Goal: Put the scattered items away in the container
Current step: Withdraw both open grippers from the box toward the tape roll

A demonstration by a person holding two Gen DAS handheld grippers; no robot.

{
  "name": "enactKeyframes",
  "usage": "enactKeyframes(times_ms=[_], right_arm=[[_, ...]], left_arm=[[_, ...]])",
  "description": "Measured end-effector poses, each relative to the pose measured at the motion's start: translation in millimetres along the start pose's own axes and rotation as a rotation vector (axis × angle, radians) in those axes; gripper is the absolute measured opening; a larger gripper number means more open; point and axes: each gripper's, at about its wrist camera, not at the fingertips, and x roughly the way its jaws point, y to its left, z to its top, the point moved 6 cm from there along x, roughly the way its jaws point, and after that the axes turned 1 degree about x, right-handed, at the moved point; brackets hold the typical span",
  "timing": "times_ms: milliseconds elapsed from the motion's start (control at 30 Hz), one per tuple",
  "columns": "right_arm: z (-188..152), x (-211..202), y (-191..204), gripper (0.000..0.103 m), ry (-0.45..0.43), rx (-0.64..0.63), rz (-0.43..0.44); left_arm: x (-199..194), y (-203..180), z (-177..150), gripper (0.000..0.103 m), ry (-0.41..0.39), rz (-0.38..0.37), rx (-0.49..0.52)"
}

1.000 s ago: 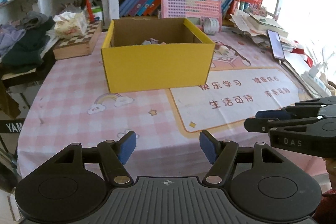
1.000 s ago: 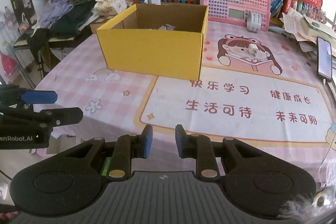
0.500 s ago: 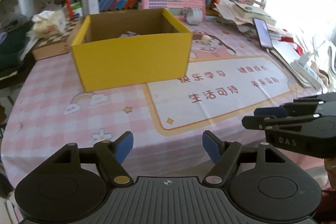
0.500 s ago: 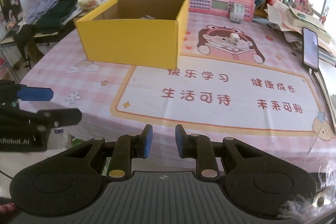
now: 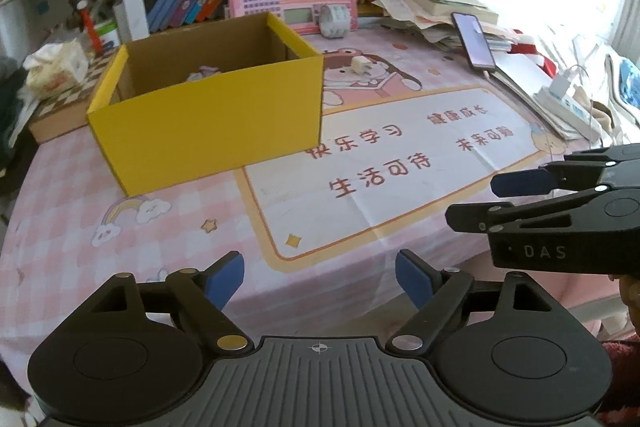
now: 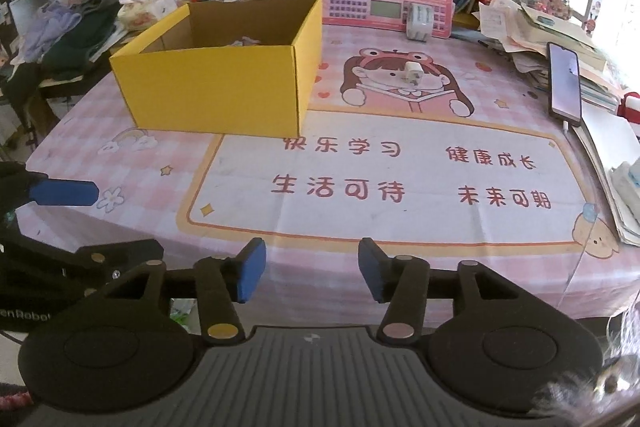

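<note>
We hold both tools low over the near edge of the pink table (image 6: 360, 91), angled down toward it. Our left gripper (image 5: 319, 277) has its jaws opening, nothing between them; our right gripper (image 6: 311, 269) is likewise opening on empty air. The yellow box (image 5: 208, 131) stands well ahead of both, left of centre, with a small pale item inside. A white charger plug (image 6: 412, 73) lies on the cartoon print, to the right of the box and well apart from either tool. The right view shows the plug and the white gadget (image 6: 419, 21) by the pink board clearly; the left view shows our right gripper from the side.
</note>
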Motion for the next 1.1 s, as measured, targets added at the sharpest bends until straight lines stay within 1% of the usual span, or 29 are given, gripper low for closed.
enactKeyframes(times_ms=[133, 267, 433, 567, 700, 833, 967, 1100], right_arm=[[0.5, 1.6, -7.8, 0.051, 0.005, 0.005, -0.012], [-0.6, 3.9, -24.3, 0.051, 0.022, 0.021, -0.043], [3.7, 9.2, -58.4, 0.051, 0.036, 0.06, -0.092], [14.2, 19.1, -92.5, 0.051, 0.035, 0.104, -0.127], [36.3, 34.4, -126.5, 0.051, 0.016, 0.144, -0.142], [59.8, 55.0, -153.6, 0.053, 0.006, 0.154, -0.132], [81.2, 77.6, -177.6, 0.053, 0.003, 0.159, -0.111], [108.0, 100.7, -198.5, 0.054, -0.011, 0.146, -0.078]], left_arm=[[7.2, -11.0, 7.7, 0.086, -0.009, -0.038, 0.03], [19.5, -25.8, 16.4, 0.086, -0.005, -0.088, 0.047], [44.1, -49.0, 36.1, 0.086, -0.005, -0.153, 0.063], [69.0, -69.2, 56.9, 0.086, -0.006, -0.179, 0.086], [93.5, -86.9, 79.5, 0.086, -0.015, -0.179, 0.108], [121.2, -101.2, 106.1, 0.086, -0.032, -0.154, 0.116], [151.4, -103.5, 133.0, 0.085, -0.017, -0.114, 0.064], [176.7, -105.6, 157.9, 0.085, -0.025, -0.065, 0.019]])
